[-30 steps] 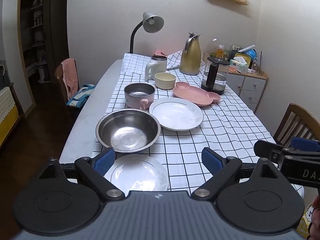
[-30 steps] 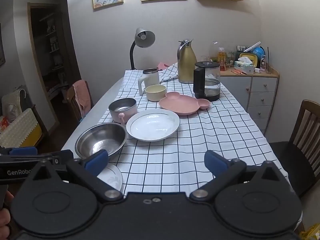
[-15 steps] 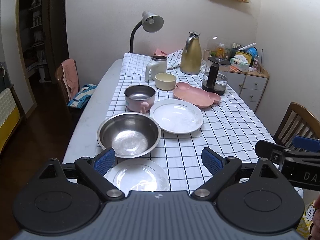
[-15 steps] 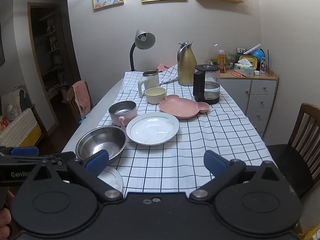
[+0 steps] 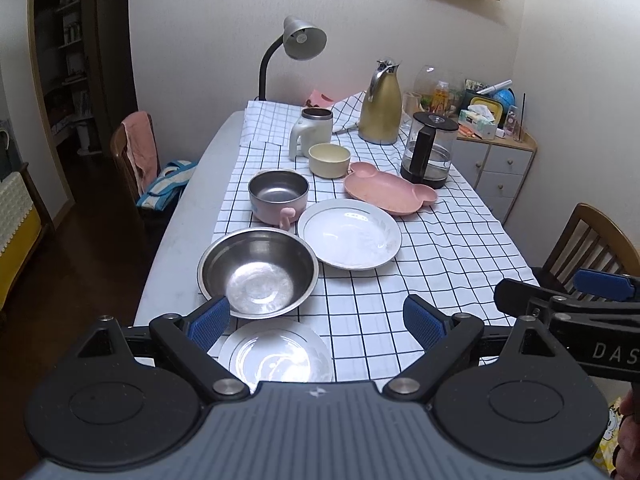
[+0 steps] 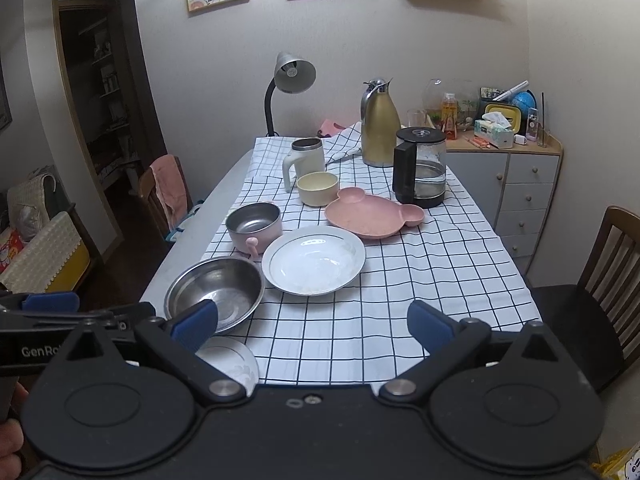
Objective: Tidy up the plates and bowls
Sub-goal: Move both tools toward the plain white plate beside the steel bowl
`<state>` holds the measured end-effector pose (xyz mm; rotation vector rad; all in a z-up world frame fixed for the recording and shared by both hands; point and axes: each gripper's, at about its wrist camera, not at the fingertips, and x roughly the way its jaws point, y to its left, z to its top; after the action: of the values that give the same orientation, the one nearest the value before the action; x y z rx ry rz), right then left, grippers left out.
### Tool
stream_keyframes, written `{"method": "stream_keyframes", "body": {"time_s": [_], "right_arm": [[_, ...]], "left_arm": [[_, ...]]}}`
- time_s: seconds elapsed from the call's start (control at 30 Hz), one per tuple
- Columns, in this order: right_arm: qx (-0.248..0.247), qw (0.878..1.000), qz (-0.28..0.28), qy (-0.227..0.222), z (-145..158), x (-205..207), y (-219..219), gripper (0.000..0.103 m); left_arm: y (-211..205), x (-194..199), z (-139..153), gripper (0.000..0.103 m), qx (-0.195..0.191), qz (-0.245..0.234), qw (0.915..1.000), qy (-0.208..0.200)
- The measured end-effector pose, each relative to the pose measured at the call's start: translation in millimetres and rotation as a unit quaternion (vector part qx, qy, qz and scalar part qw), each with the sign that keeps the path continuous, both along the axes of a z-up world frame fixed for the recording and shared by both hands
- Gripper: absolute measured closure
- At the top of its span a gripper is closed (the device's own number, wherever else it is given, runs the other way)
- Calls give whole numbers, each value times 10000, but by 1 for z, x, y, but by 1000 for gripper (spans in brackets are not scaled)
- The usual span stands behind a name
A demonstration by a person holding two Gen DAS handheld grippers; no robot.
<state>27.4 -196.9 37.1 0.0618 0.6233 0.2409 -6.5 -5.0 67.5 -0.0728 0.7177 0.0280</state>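
Two tools are hovering wide apart, left tool [image 5: 316, 316] and right tool [image 6: 312, 322], gripping nothing; plates and bowls are sitting mid-frame on the desk [image 5: 440, 264], small white plate [image 5: 276, 354] lowest.

a: soft, even room light is falling from overhead; glare is shining off the steel bowl [image 5: 256, 272] and the white plate [image 5: 349, 234].
b: the fisheye is bending the walls at the edges, corners are darkening, and the doorway [image 6: 100, 120] is sitting in shadow.
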Motion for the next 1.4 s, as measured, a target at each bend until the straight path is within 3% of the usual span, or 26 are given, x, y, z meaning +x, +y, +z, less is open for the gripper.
{"method": "stream_keyframes", "body": {"time_s": [0.73,1.4], "right_arm": [[84,9996,149,227,8,1,3,4],[131,9972,649,346,5,48,-19,7]], "left_arm": [[0,-1,3,9,-53,85,9997,223],[-28,43,-4,9,36,454,9983,376]]}}
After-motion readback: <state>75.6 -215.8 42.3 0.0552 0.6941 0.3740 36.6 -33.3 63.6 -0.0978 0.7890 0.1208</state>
